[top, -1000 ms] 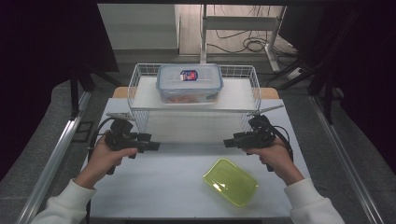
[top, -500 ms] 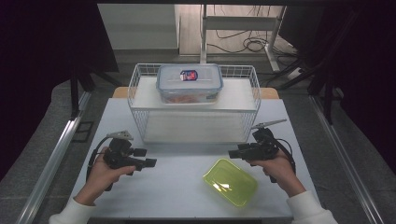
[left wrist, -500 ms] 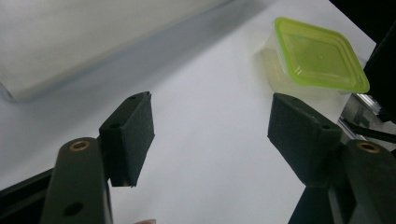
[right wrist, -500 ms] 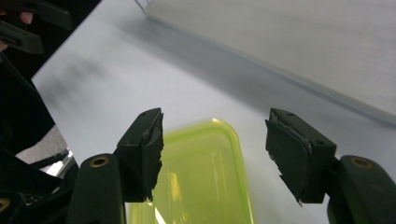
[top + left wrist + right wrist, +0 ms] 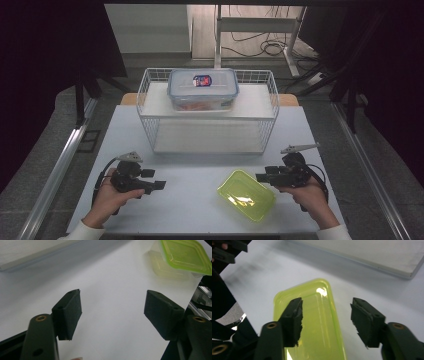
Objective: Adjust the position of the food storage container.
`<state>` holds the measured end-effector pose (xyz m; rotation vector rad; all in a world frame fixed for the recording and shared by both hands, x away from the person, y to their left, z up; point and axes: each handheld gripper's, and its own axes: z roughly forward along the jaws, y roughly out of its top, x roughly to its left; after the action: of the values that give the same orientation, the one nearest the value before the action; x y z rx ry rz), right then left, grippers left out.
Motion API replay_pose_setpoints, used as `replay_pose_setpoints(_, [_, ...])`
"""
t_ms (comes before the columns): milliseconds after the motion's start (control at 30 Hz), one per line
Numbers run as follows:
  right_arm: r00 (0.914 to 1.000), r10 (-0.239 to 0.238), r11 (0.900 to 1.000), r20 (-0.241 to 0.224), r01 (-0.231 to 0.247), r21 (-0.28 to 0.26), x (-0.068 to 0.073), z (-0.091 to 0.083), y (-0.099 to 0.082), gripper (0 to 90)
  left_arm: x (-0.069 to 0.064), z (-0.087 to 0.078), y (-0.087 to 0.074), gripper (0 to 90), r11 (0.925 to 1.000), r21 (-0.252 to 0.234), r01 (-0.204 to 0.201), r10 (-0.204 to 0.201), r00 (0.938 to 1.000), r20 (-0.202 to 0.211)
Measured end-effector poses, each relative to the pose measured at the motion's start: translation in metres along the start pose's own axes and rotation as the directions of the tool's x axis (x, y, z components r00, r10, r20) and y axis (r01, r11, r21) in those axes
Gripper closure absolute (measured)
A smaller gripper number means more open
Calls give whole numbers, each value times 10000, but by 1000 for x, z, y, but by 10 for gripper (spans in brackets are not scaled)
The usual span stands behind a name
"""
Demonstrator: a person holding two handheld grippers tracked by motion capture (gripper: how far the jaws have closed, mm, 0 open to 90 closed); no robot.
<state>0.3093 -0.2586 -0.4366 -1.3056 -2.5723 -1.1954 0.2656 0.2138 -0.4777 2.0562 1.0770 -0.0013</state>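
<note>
A yellow-green lid (image 5: 246, 195) lies flat on the white table (image 5: 200, 170) at the front right; it also shows in the left gripper view (image 5: 186, 255) and the right gripper view (image 5: 314, 320). My right gripper (image 5: 259, 176) is just right of the lid, pointing left at it, open with nothing between its fingers (image 5: 325, 320). My left gripper (image 5: 160, 185) rests at the front left, pointing right, open and empty (image 5: 112, 310). A clear lidded container (image 5: 202, 89) with a blue-red label sits on top of the white wire rack (image 5: 150, 100) at the back.
The wire rack spans the back half of the table, with a white shelf board (image 5: 207, 142) at its base. Black cables trail from both grippers. Table edges drop off at left and right to a grey floor.
Both hands have pulled back from the rack toward the table's front edge. The right gripper has come down beside the lid. The lid and container have not moved.
</note>
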Motion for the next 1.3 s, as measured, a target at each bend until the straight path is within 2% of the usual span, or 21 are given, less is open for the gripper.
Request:
replay_pose_setpoints(67, [9999, -95, 9999, -120, 96, 70, 3, -3, -5, 534, 1, 0, -1, 309, 10000, -15, 12, -12, 10000, -58])
replay_pose_setpoints(200, [9987, -307, 9986, -419, 324, 417, 14, 0, -12, 817, 1, -1, -1, 310, 10000, -60, 62, -62, 9999, -83])
replay_pose_setpoints(233, [9974, -516, 9969, -501, 544, 571, 20, 3, -14, 878, 1, -1, -1, 309, 10000, -44, 45, -46, 9999, -99])
replay_pose_setpoints(333, [9923, -972, 9898, -774, 1045, 964, 37, 9, -21, 890, 2, -1, -2, 304, 10000, -13, 62, -62, 9999, -127])
replay_pose_setpoints(467, [9776, -1640, 9686, -1316, 1849, 1662, 64, 19, -39, 891, 5, 0, -3, 300, 9999, -10, 165, -165, 9998, -127])
replay_pose_setpoints(533, [9744, -1728, 9600, -1438, 1993, 1967, 72, 24, -48, 891, 6, 0, -3, 299, 9998, 19, 187, -187, 9997, -123])
replay_pose_setpoints(667, [9699, -1866, 9440, -1562, 2211, 2449, 79, 32, -64, 891, 8, 0, -4, 294, 9996, -5, 282, -282, 9995, -128])
replay_pose_setpoints(733, [9692, -2023, 9364, -1401, 2334, 2621, 80, 34, -69, 892, 8, 0, -5, 295, 9995, -36, 320, -321, 9995, -60])
replay_pose_setpoints(767, [9705, -1986, 9376, -1370, 2288, 2617, 79, 33, -70, 892, 8, 0, -5, 295, 9994, -43, 334, -334, 9994, -33])
replay_pose_setpoints(867, [9704, -2217, 9305, -953, 2398, 2770, 77, 29, -71, 892, 8, -1, -5, 294, 9995, -64, 311, -312, 9995, -37])
replay_pose_setpoints(967, [9754, -2089, 9374, -710, 2204, 2695, 69, 23, -70, 891, 8, -1, -5, 292, 9995, -51, 309, -309, 9995, -36])
replay_pose_setpoints(1167, [9858, -1656, 9576, -290, 1677, 2341, 47, 10, -65, 892, 8, -1, -6, 289, 9996, -2, 288, -288, 9996, -53])
replay_pose_setpoints(1300, [9858, -1680, 9615, -62, 1652, 2194, 41, 7, -65, 892, 10, -1, -6, 289, 9993, -40, 367, -367, 9993, -91])
